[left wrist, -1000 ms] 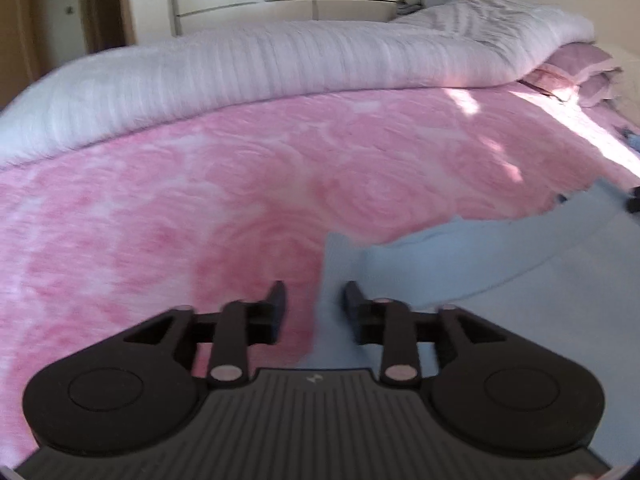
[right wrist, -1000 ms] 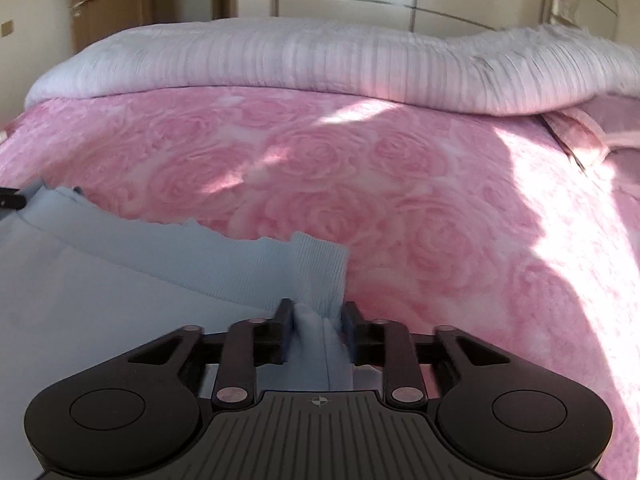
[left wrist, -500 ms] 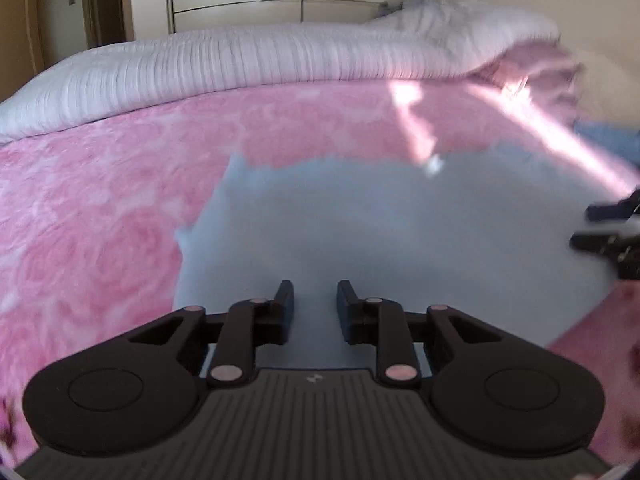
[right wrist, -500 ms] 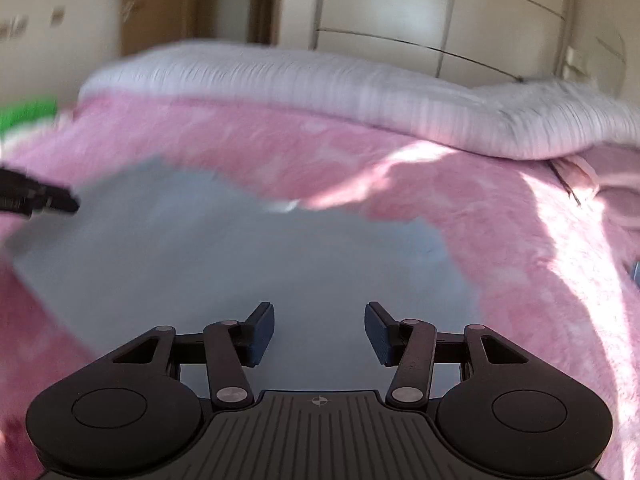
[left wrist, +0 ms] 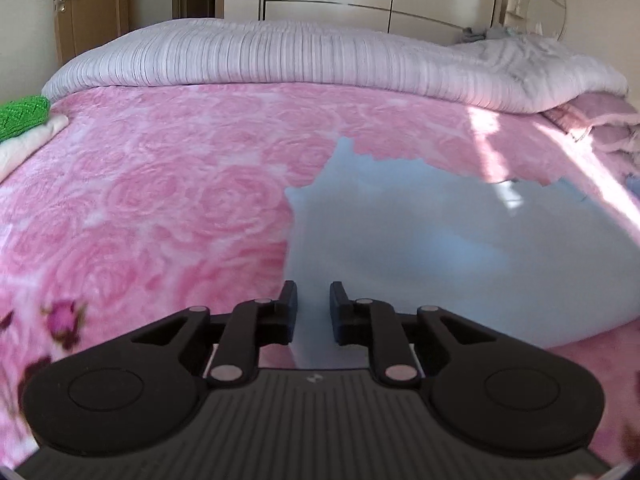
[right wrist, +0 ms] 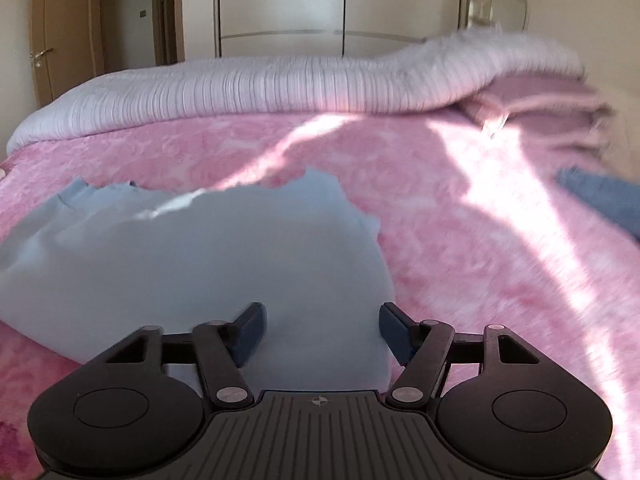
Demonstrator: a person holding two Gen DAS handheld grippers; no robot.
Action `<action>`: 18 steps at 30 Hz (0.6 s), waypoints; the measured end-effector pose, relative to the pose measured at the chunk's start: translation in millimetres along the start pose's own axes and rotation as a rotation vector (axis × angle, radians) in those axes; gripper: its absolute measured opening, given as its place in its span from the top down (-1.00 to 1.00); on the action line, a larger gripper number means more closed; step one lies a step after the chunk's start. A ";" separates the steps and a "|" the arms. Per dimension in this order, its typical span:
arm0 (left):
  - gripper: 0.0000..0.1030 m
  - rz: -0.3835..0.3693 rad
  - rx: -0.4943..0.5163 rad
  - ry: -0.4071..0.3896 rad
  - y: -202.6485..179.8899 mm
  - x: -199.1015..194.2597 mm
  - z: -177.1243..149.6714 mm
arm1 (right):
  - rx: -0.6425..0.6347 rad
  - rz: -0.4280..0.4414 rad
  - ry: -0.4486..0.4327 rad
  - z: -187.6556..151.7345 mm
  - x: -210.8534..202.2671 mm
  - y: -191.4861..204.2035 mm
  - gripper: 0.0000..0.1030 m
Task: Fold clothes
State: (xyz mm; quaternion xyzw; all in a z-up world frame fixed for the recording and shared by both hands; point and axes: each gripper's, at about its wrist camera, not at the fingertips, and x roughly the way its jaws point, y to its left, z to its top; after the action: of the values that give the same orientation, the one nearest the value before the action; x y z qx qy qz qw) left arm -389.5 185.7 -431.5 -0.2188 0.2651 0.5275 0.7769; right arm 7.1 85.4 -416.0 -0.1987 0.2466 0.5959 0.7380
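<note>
Two claws hang over a pale blue garment (left wrist: pixel 440 240) lying on the pink rose blanket (left wrist: pixel 160 200) of the bed, toward its near edge. Left claw (left wrist: pixel 313 300): jaws narrow and closing, a gap between them, the garment's left edge below; whether the pads touch cloth I cannot tell. Right claw (right wrist: pixel 320 324): jaws wide and opening above the garment's right part (right wrist: pixel 240 260), gripping nothing. A striped duvet (left wrist: pixel 320 56) lies along the bed's far edge; green cloth (left wrist: pixel 22 116) sits at the far left corner.

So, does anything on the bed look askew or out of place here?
The light blue garment lies folded on the pink blanket, but its far edge is ragged and uneven, with one corner sticking up. Nothing spilled or damaged.
</note>
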 end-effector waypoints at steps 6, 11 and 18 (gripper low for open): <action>0.62 0.081 0.077 0.031 -32.6 3.1 -20.1 | -0.012 0.031 0.033 -15.4 -5.9 20.2 -0.29; 0.58 0.119 0.007 0.050 -27.8 -0.1 -17.1 | 0.072 -0.060 0.068 -26.8 7.4 0.2 -0.30; 0.55 0.212 0.086 0.118 -64.9 -32.0 -26.5 | 0.242 -0.012 0.091 -24.2 -37.8 -6.5 -0.29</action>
State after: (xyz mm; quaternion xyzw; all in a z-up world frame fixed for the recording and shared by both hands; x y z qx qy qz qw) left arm -343.2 124.1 -427.3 -0.1870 0.3544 0.5809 0.7085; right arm 4.0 40.3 -412.6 -0.1368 0.3487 0.5476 0.7482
